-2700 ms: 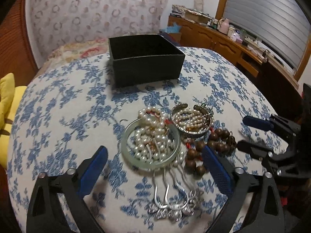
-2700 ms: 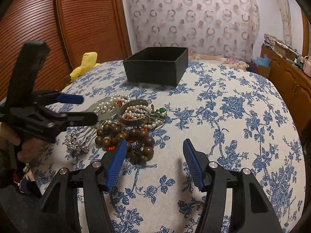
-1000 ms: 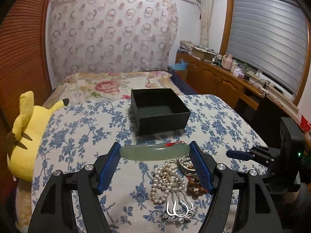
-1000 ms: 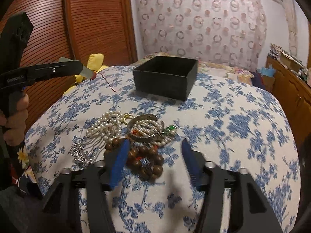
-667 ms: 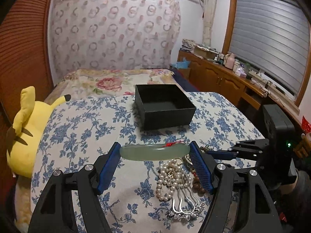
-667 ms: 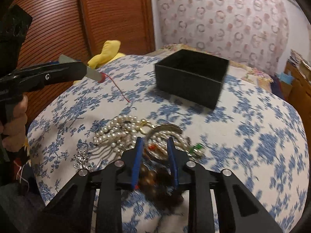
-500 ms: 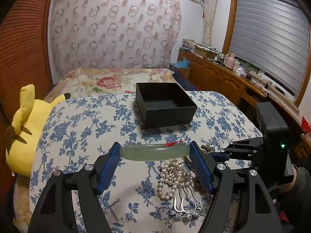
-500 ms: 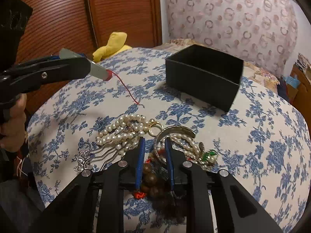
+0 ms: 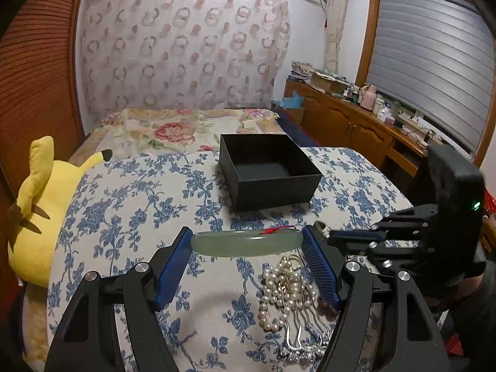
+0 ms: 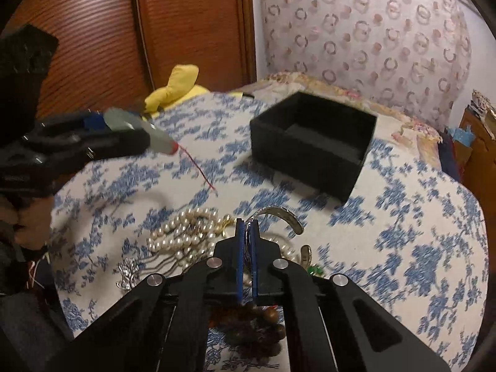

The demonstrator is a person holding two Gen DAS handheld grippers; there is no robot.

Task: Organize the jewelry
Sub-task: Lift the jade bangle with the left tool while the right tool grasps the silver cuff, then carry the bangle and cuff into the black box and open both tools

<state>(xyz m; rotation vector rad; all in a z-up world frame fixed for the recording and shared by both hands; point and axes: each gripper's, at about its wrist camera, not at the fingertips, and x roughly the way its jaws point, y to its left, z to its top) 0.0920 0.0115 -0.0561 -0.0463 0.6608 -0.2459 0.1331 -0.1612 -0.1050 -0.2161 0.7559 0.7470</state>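
1. Plush (image 9: pixel 40 210) far left, off the desk (image 9: pixel 130 204); irrelevant to the task.
2. Left tool (image 9: pixel 246 243) pinches the bangle (image 9: pixel 246 241) across its width, held flat above the desk, a red thread (image 10: pixel 200 169) dangling; looks staged for the carry to the box (image 9: pixel 269 170).
3. Box sits far centre, open, looks bare inside; near wall hides part of its floor.
4. Pearls (image 9: pixel 279 288) and silver hairpins (image 9: pixel 303 334) lie near right of the bangle, tangled; the heap's right side is hidden by the tool arm.
5. Right tool (image 10: pixel 246 226), pads almost pressed together, nips the silver cuff (image 10: pixel 279 214) by its rim, likely to lift it clear of the heap.
6. Wooden beads (image 10: pixel 260 325) mostly hidden under the right tool; right view motion-blurred, green piece (image 10: pixel 314 269) unclear.
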